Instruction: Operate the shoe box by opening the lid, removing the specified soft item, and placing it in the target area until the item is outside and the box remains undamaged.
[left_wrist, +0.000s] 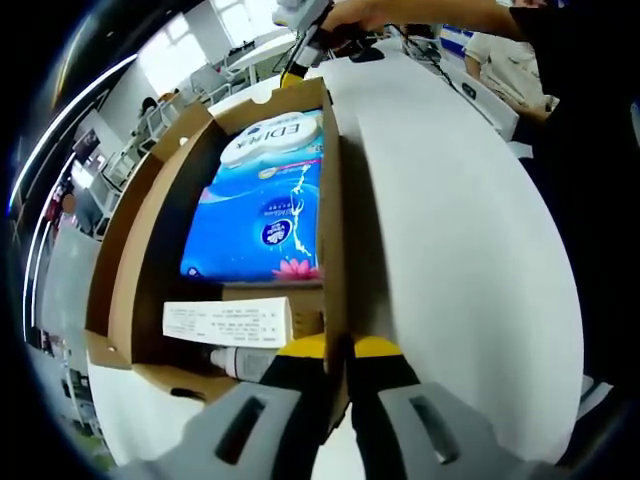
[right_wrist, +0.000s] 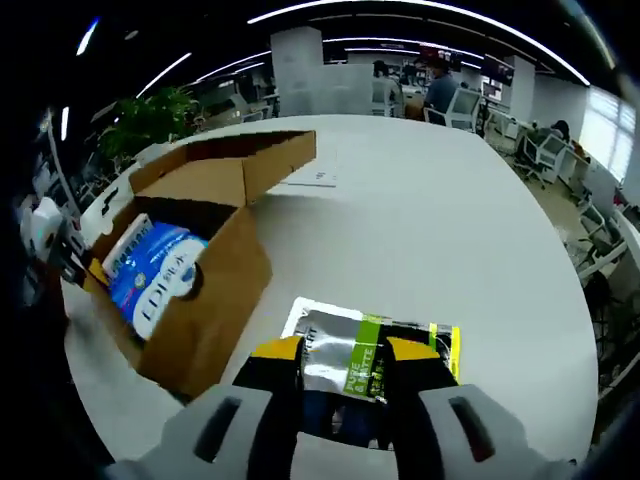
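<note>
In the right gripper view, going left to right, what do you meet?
Left gripper at the box's far end → blue tissue pack inside the open cardboard box → silver-and-green foil pouch between the right gripper jaws → bare white table.

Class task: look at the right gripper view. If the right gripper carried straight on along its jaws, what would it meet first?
Probably only the white table. The right gripper is shut on a silver and green packet, and the surface beyond it looks bare. The open cardboard box sits off to one side of that line, though depth is uncertain.
</note>
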